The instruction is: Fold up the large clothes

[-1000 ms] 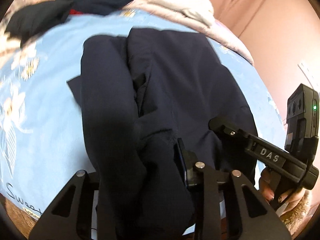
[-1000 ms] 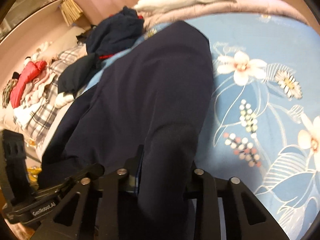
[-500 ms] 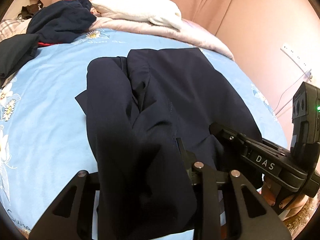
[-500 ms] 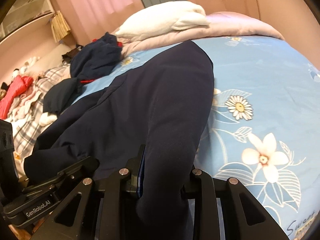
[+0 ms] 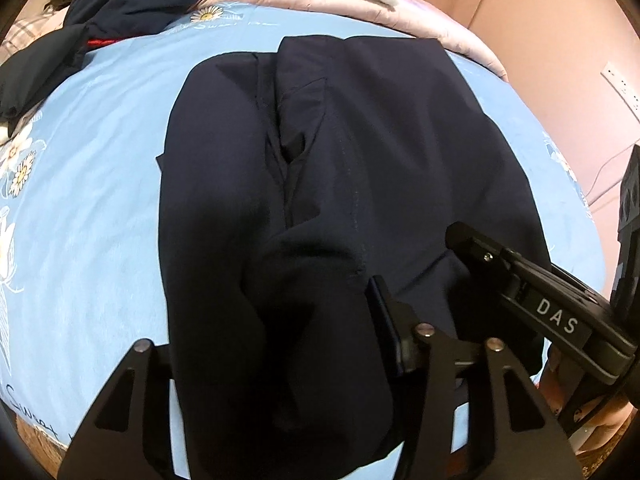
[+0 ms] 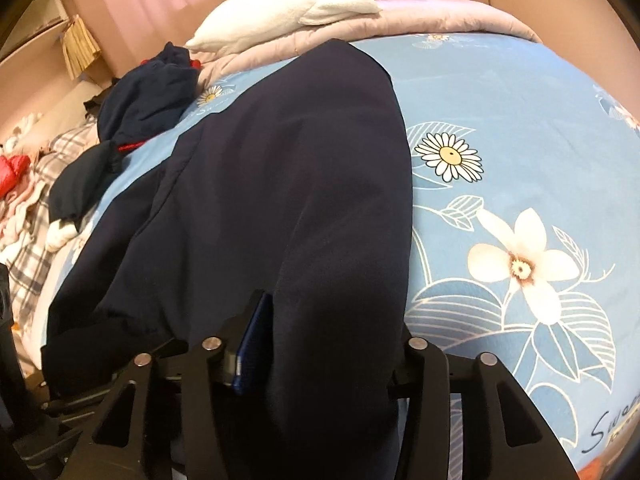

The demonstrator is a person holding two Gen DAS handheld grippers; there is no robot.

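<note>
I see the bed, blue and flower-printed, filling both views. My dark navy garment lies on it, running from the upper centre down to the bottom edge of each frame. A heap of dark clothes sits upper left, a white pillow at top. My left tool and right tool have just been opening; cloth still bunches between each pair of jaws, and I cannot tell whether the pads press it.
</note>
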